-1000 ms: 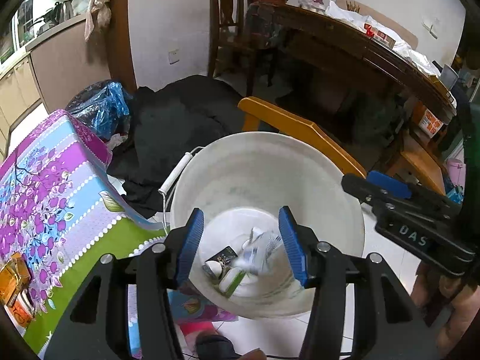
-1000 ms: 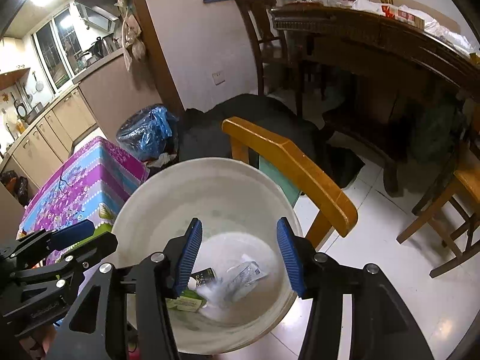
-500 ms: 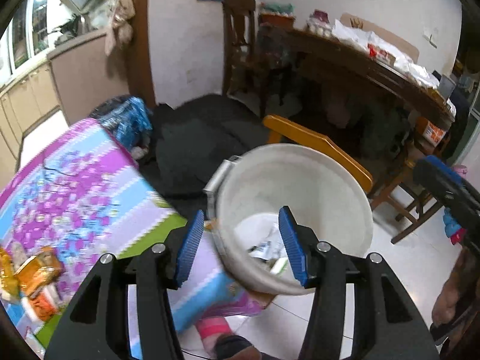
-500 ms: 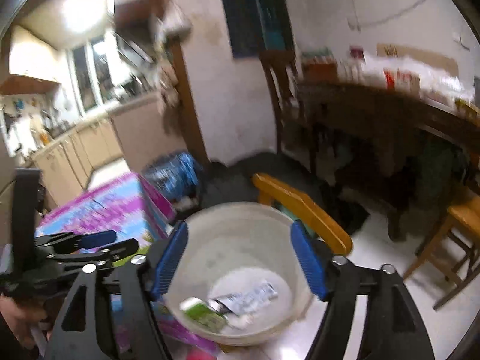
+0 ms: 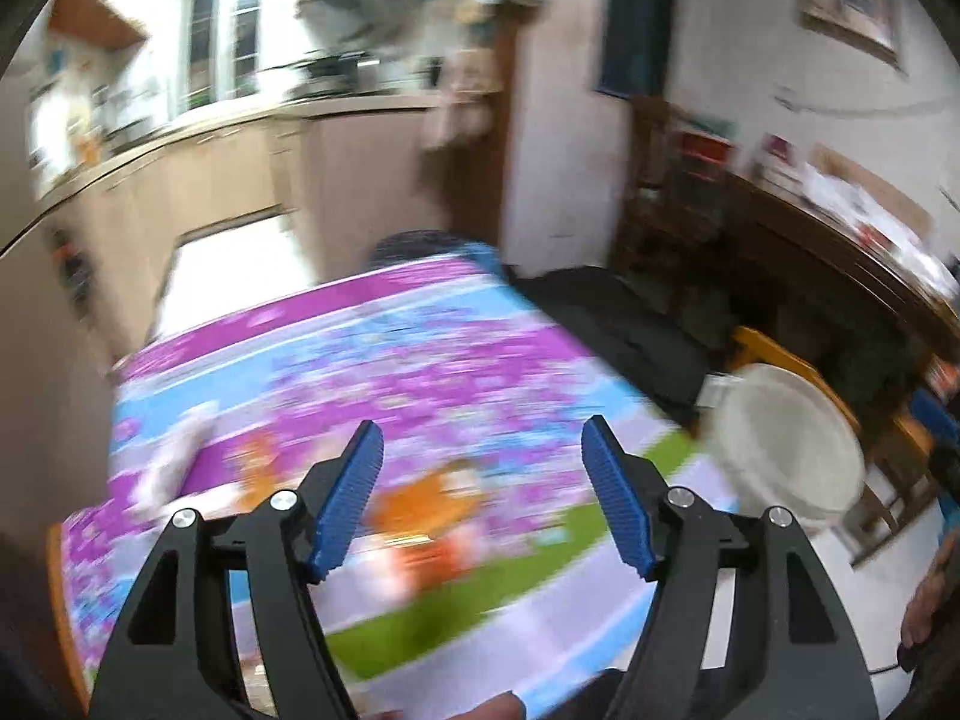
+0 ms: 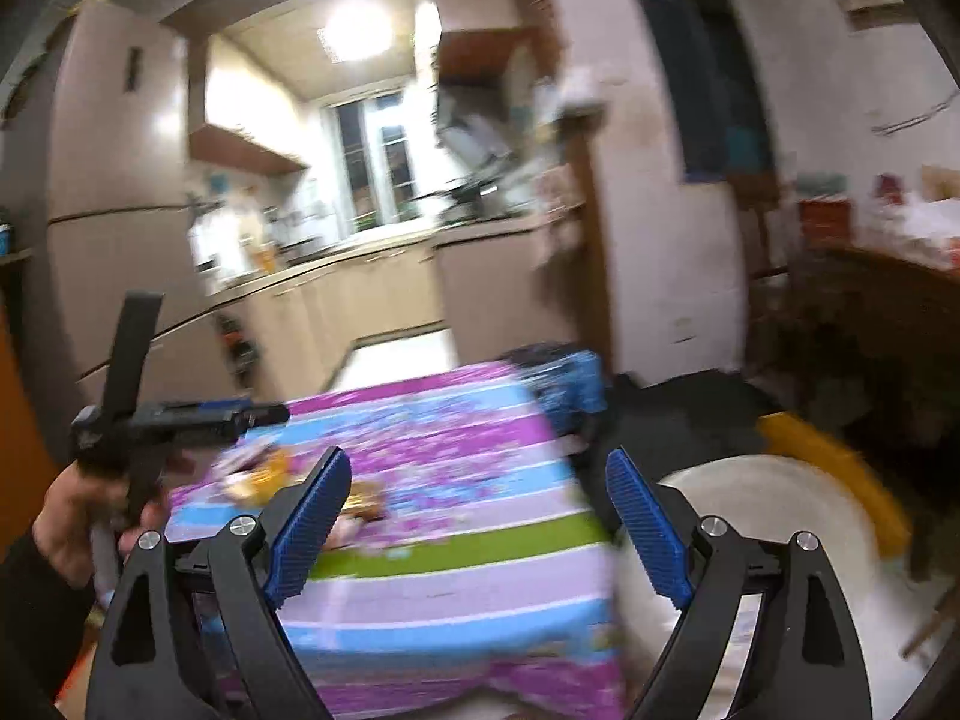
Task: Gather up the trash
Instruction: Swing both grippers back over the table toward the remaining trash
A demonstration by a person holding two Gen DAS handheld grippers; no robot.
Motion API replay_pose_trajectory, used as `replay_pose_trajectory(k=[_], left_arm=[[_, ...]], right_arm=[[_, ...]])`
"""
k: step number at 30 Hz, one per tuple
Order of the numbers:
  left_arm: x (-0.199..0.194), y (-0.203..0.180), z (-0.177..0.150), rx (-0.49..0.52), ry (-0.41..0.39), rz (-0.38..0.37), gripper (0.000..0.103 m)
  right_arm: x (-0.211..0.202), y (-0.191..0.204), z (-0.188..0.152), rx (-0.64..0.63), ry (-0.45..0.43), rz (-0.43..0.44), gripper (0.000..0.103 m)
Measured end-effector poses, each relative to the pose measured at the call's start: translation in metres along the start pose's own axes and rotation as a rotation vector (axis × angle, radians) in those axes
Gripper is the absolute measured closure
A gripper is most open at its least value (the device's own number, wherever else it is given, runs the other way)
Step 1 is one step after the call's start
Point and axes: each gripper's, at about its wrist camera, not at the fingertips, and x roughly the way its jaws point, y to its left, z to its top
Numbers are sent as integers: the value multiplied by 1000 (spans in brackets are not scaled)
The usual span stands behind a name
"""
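Left hand-held gripper (image 5: 483,495), jaws opening and empty, above orange wrapper (image 5: 429,507)

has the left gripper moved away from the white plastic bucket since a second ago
Yes. The left gripper, then above the white plastic bucket, has swung left over the purple flowered tablecloth; the bucket now sits at that view's right edge. Its jaws are opening, with nothing between them.

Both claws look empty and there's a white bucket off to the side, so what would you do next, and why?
Probably lower the left gripper toward the blurred orange wrappers on the flowered tablecloth. Its jaws are opening with nothing between them, and the wrappers lie just ahead; the white bucket waits to the right.
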Motion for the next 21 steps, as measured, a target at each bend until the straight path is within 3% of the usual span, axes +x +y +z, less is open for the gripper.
replay_pose_trajectory(k=[4, 8, 12, 14, 21], left_arm=[[-19, 92, -9, -130, 6, 110, 37], [-32, 157, -23, -200, 21, 189, 37], [-23, 197, -39, -230, 80, 192, 37], [-13, 212, -46, -231, 112, 188, 32], [51, 258, -56, -233, 186, 183, 21]], right_arm=[[36, 56, -13, -43, 82, 133, 16], [66, 109, -26, -59, 147, 235, 16], [84, 131, -30, -48, 181, 276, 16], [90, 137, -33, -52, 195, 279, 16], [117, 136, -49, -44, 271, 281, 16]])
